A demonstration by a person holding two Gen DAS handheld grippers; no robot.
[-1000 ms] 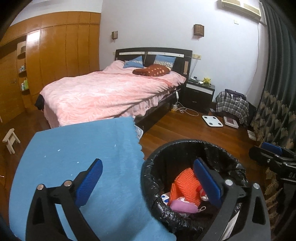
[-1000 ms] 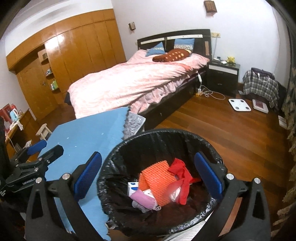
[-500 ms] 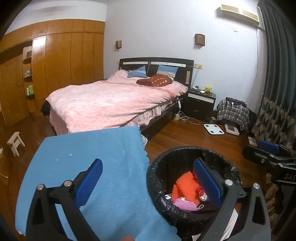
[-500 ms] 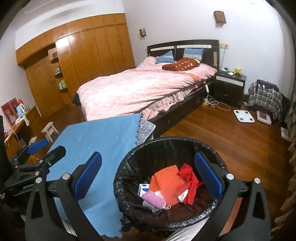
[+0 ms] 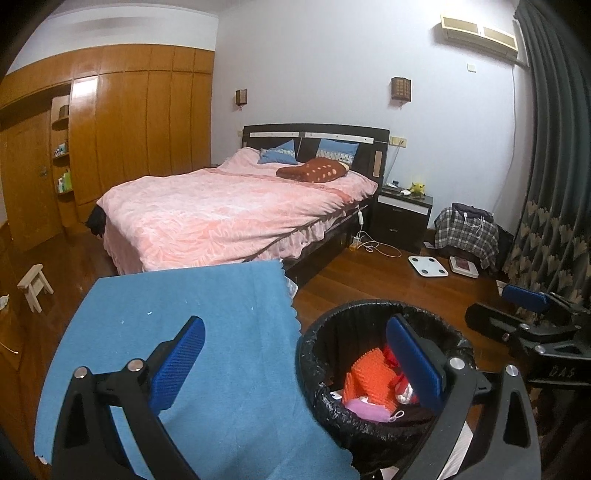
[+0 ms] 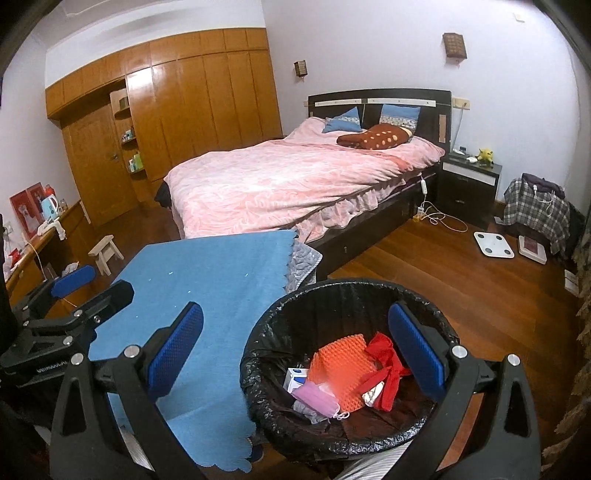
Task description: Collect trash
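Bedroom floor: one bin [image 6: 354, 291]; two hand-held grippers [image 5: 295, 363] [image 6: 295, 360] spread, empty.

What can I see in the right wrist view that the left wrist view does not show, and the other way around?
Only the right wrist view shows the side counter with a light blue kettle, and a white box in the trash bin. Only the left shows the air conditioner. Both share the bed, blue cloth and orange mesh.
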